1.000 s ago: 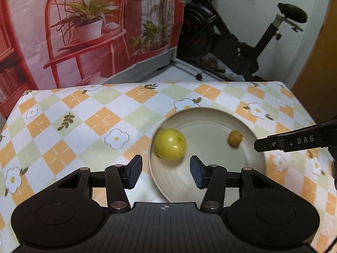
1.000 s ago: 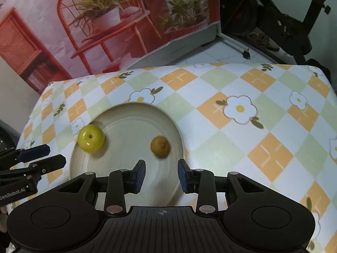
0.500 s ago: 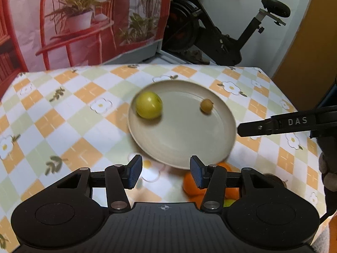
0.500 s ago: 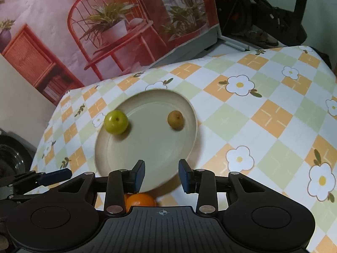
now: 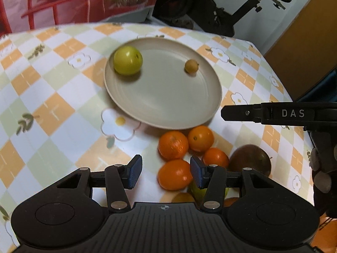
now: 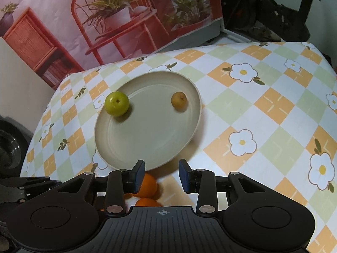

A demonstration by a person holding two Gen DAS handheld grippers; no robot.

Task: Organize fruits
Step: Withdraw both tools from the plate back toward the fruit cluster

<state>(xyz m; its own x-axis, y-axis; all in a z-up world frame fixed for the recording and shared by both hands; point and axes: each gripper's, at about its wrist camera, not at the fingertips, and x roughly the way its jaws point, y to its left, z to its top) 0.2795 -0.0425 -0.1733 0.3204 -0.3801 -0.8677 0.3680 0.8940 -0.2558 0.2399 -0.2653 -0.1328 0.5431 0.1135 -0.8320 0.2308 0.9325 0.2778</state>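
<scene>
This looks like a room in a home rather than a lab or workshop. The bench wears a household oilcloth checked in orange, green and white with daisies, and on it stand a beige plate with fruit and a cluster of oranges. Behind it hangs a printed backdrop showing a red chair, potted plants and a wicker cabinet, and next to that stands a black exercise bike by a pale wall, with an orange-brown door or panel at the side.
</scene>
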